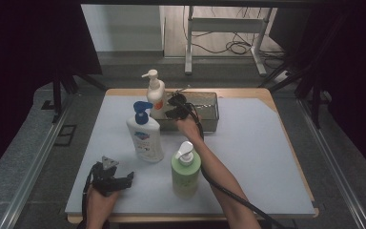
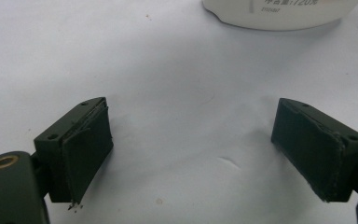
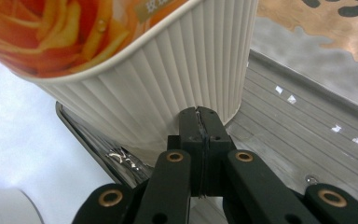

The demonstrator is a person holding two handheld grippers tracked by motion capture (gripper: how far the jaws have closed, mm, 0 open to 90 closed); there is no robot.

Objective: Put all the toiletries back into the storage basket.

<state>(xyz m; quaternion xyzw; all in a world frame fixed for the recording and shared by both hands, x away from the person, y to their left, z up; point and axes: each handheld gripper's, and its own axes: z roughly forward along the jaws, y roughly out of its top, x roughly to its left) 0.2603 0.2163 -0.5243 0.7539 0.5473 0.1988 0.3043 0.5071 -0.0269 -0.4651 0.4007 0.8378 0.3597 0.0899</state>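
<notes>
Cream pump bottle (image 1: 156, 97) — upright, touching the tips of my clenched, empty right gripper (image 1: 175, 107) at the tray (image 1: 211, 110); left gripper (image 1: 116, 181) released, far nearer me.

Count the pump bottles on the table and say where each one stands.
3: the cream bottle at the metal tray's left end, the white blue-pump bottle mid-table, the green bottle nearest the person.

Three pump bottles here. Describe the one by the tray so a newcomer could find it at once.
Start at the metal tray at the table's far edge. At its left end stands the cream pump bottle, with the right gripper beside it. Unlike the others, it has an orange label, a ribbed body and a cream pump.
</notes>
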